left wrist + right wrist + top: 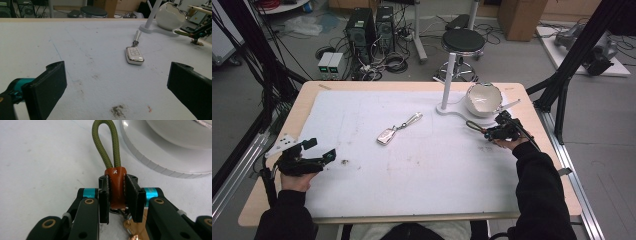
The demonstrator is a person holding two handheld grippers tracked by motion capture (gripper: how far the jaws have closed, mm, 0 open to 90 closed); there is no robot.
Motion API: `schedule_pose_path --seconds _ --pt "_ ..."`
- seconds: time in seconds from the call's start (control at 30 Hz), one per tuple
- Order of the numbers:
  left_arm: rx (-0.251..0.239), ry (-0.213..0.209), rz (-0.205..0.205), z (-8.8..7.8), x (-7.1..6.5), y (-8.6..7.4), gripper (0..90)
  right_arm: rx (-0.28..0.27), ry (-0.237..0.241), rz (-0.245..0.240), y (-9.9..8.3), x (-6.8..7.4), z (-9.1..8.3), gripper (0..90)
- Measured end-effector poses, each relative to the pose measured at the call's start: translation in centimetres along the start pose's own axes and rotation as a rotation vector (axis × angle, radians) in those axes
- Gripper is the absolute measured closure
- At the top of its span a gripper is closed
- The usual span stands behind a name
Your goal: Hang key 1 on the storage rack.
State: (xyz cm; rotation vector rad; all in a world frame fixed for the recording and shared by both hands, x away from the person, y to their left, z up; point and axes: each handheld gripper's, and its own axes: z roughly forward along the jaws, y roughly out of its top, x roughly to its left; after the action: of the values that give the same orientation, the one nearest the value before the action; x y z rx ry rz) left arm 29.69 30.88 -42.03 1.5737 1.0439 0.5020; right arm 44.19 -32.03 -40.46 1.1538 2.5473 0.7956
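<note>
A silver car key fob [387,135] with a metal strap lies mid-table on the white mat [412,165]; the same fob [134,55] lies ahead of my left gripper [116,82], whose jaws stand wide apart and hold nothing. That left gripper [319,150] rests at the mat's left edge. My right gripper [493,131] sits at the right, beside the lamp base. Its jaws are shut on a brown leather tab [116,187] of a keychain with an olive cord loop [105,142]. A brass key [136,227] hangs under the tab.
A white lamp with a round shade [483,99] and a post on a flat base [452,110] stands at the back right. A dark smudge [118,110] marks the mat near the left gripper. A stool [463,42] and computers stand beyond the table.
</note>
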Motion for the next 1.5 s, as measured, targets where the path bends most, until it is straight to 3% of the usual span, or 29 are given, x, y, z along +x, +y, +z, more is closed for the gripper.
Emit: schedule_pose_path --seconds 0.3,0.5,0.77,1.5 --pt "-0.008 0.004 0.003 0.2 0.1 0.1 2.9 -0.065 0.013 0.015 0.3 0.3 -2.3 74.1" --pt "-0.007 0.004 0.005 0.3 0.1 0.2 2.9 -0.134 0.019 0.002 2.1 0.8 -5.1 74.0" --pt "-0.013 0.005 0.006 0.3 0.1 0.2 2.9 -0.196 0.020 0.000 4.1 1.3 -7.4 74.0" --pt "-0.020 0.010 -0.001 0.4 0.1 0.2 2.9 -0.251 0.011 -0.043 8.9 2.0 -9.9 73.9"
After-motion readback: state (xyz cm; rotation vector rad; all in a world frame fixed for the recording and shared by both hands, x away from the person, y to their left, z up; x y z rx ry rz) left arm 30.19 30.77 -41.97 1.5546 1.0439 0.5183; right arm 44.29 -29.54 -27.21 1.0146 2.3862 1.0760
